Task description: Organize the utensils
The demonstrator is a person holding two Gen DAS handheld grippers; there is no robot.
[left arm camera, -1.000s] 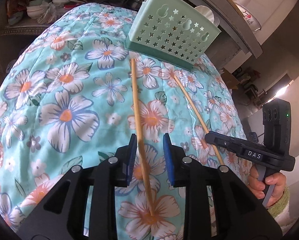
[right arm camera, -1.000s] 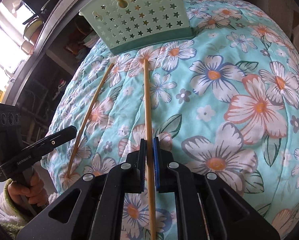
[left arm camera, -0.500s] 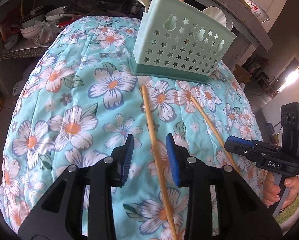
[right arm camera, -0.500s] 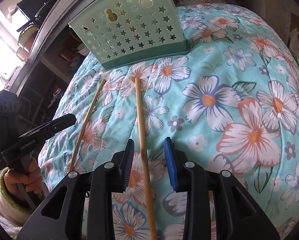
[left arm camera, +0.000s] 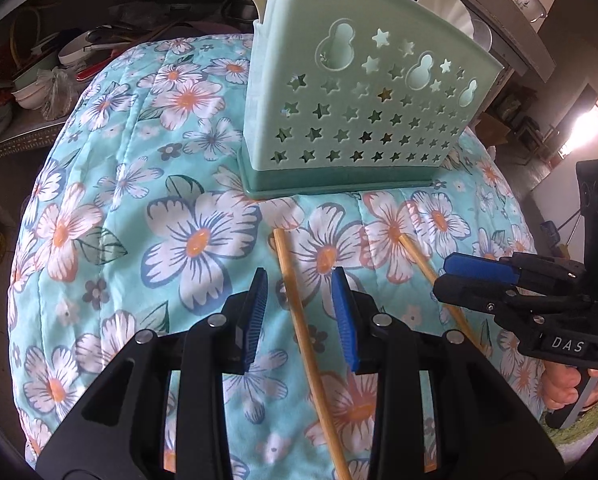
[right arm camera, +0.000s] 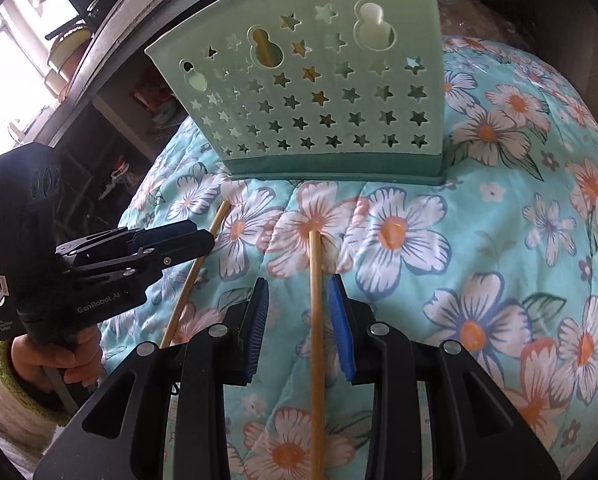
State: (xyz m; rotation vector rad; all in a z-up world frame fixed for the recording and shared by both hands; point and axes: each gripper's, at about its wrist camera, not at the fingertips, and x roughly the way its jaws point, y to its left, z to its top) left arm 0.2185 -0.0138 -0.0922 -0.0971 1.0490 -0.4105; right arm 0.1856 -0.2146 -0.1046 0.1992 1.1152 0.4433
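Chopsticks lay on a floral quilt [left arm camera: 111, 208] in front of a mint-green utensil holder [left arm camera: 363, 120], two of them, side by side and apart, with their far ends near the holder's darker base. The holder stood upright on the quilt; its front wall was pierced with star and gourd-shaped cutouts (more chopsticks and pale spoon handles rose out of its top).

Left tool [left arm camera: 299, 316]: jaws apart, blue pads on either side of the left chopstick [left arm camera: 295, 304], which ran between them without visible contact. Whether the stick touched either pad could not be told for certain.

Right tool [right arm camera: 299, 316]: jaws likewise apart, straddling the right chopstick [right arm camera: 316, 320], whose far tip rested on a pink-edged flower just short of the holder's base. No clamping visible.

Each tool appeared in the other's view: the right tool at the right edge of the left view, its fingers over the right chopstick [left arm camera: 423, 264]; the left tool at the left of the right view, over the left chopstick [right arm camera: 191, 280]. Both were hand-held; a green-cuffed sleeve [right arm camera: 3, 396] showed.
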